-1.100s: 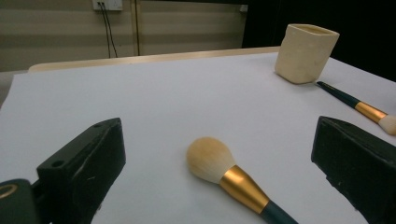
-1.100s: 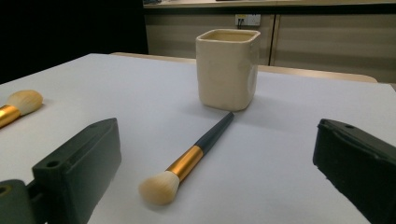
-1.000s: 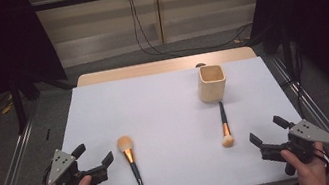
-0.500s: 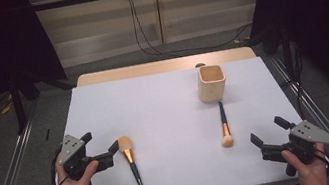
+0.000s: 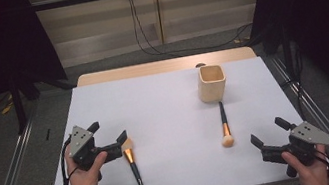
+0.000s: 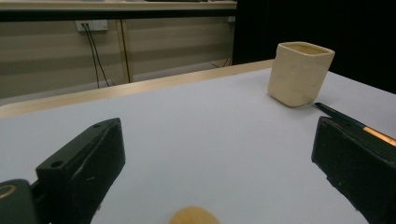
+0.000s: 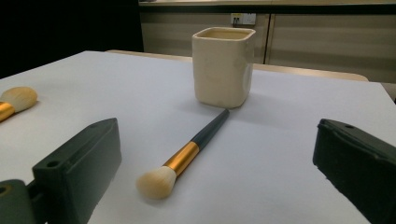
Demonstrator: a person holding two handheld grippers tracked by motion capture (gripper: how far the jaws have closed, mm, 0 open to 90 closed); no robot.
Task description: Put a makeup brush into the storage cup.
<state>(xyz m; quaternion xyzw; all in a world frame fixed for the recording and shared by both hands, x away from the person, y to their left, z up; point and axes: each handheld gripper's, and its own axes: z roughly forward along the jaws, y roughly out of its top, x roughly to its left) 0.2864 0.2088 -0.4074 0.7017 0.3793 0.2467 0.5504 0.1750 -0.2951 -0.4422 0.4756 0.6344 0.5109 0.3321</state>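
cream cup (image 5: pixel 212 83) upright on counter (image 5: pixel 164 102) at 1 o'clock, second brush (image 5: pixel 224 125) just below it, handle tip near cup base, bristles toward 6 o'clock

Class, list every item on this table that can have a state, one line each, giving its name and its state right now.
Left hand-held gripper: open, jaws either side of the left brush's head.
Right hand-held gripper: open, holding nothing.
Left brush: lying flat, not gripped.
Right brush: lying flat, untouched.
Cup: upright; contents cannot be told.
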